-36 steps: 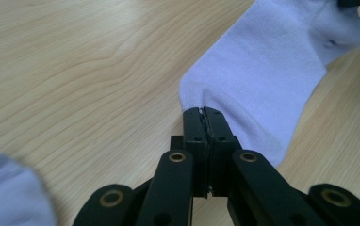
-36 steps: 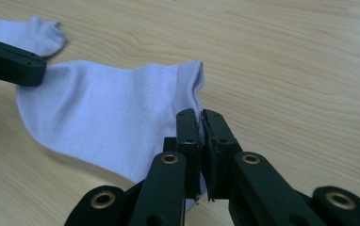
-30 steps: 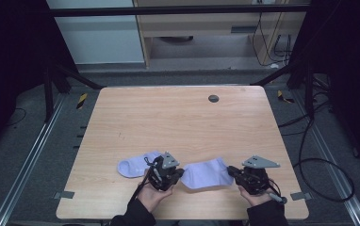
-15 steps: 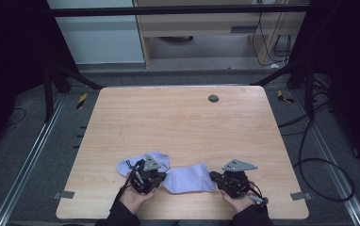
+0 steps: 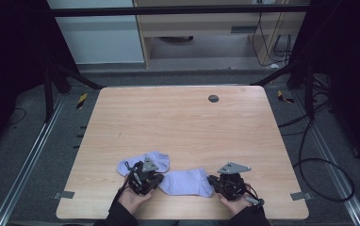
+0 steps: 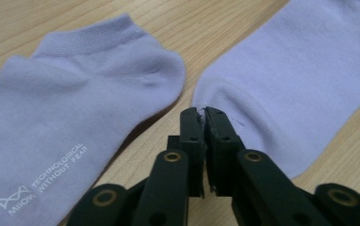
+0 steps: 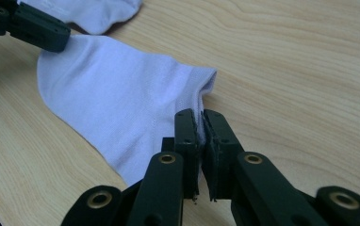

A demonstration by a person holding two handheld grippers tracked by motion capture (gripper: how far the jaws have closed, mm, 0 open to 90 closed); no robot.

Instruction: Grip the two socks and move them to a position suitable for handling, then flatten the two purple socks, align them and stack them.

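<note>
Two lilac socks lie on the table (image 5: pixel 187 122) near its front edge. The held sock (image 5: pixel 187 182) is stretched flat between the two hands: the left gripper (image 6: pixel 202 113) pinches its toe end, jaws clamped on the fabric, and the right gripper (image 7: pixel 200 117) pinches its cuff in the same way. The other sock (image 5: pixel 143 162), the one with white print, lies flat just behind and to the left, its heel close beside the held toe but, as far as the left gripper view shows, not overlapping it. Judged as pairing work, little is done: one sock is grasped at both ends and sits low on the wood, and it has not yet been laid on its mate, nor is anything folded.
</note>
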